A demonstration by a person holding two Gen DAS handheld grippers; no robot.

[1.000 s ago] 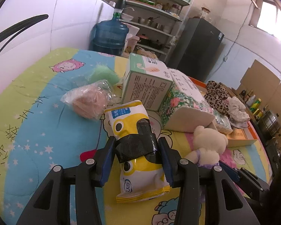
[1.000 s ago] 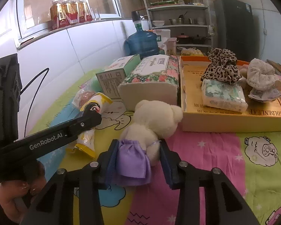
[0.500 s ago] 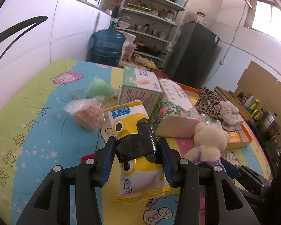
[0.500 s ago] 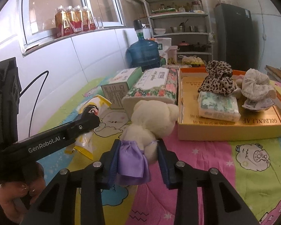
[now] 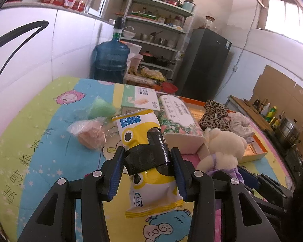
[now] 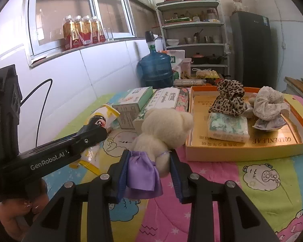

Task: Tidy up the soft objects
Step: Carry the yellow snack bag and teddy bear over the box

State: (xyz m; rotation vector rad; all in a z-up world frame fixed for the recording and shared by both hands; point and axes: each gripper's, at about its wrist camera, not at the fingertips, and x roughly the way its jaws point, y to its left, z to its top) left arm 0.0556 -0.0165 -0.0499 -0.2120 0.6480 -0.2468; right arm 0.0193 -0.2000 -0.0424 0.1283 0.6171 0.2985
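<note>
Bright daylight from the blown-out upper-right window (image 5: 280, 13) and the sliding glass window (image 6: 78, 18). Heavy fisheye bending, dark vignette corners. Centre sharp, soft shadows, slight haze.

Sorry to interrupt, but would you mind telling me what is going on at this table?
A person is sorting soft items with two handheld grippers. The left gripper clamps a yellow and white snack packet; the right gripper clamps a cream teddy bear in a purple skirt. Both are held above the cartoon-print blanket. The orange cardboard tray already holds a leopard-print scrunchie.
</note>
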